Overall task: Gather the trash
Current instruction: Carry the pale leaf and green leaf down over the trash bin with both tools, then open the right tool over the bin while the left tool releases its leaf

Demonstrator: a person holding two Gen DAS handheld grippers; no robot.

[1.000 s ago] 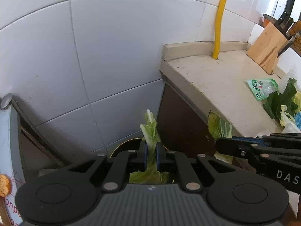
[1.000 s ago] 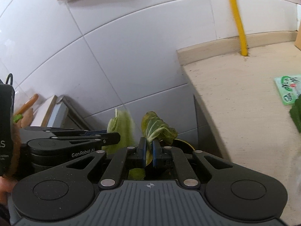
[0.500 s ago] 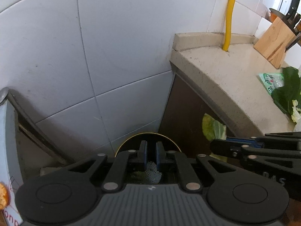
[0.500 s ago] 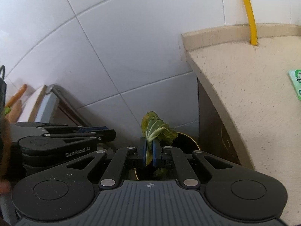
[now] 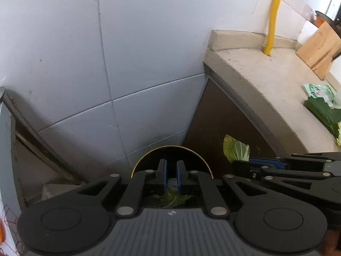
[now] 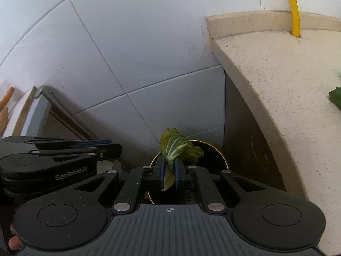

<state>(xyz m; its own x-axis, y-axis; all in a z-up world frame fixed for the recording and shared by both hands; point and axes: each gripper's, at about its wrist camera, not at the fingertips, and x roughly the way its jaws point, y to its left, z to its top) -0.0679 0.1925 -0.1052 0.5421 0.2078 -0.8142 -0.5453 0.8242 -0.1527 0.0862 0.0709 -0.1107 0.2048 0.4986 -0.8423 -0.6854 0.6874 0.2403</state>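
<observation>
My left gripper (image 5: 170,166) hangs over the round black bin with a gold rim (image 5: 147,156); its jaws stand slightly apart with nothing between them. A green leaf (image 5: 173,198) lies in the bin below it. My right gripper (image 6: 169,166) is shut on a wilted yellow-green vegetable leaf (image 6: 179,148) and holds it over the same bin (image 6: 221,157). That leaf also shows in the left wrist view (image 5: 235,151), with the right gripper (image 5: 251,163) beside it. The left gripper (image 6: 110,147) shows at the left in the right wrist view.
A beige stone counter (image 5: 266,85) stands right of the bin, with green leaves (image 5: 324,111), a green packet (image 5: 317,89), a wooden knife block (image 5: 321,47) and a yellow pipe (image 5: 275,15). White tiled wall (image 5: 127,53) is behind. A metal frame (image 5: 32,132) leans at the left.
The leaf held in my left gripper a second ago has dropped into the bin, and its jaws have parted slightly. Both grippers have moved closer over the bin; the right still holds its leaf.
</observation>
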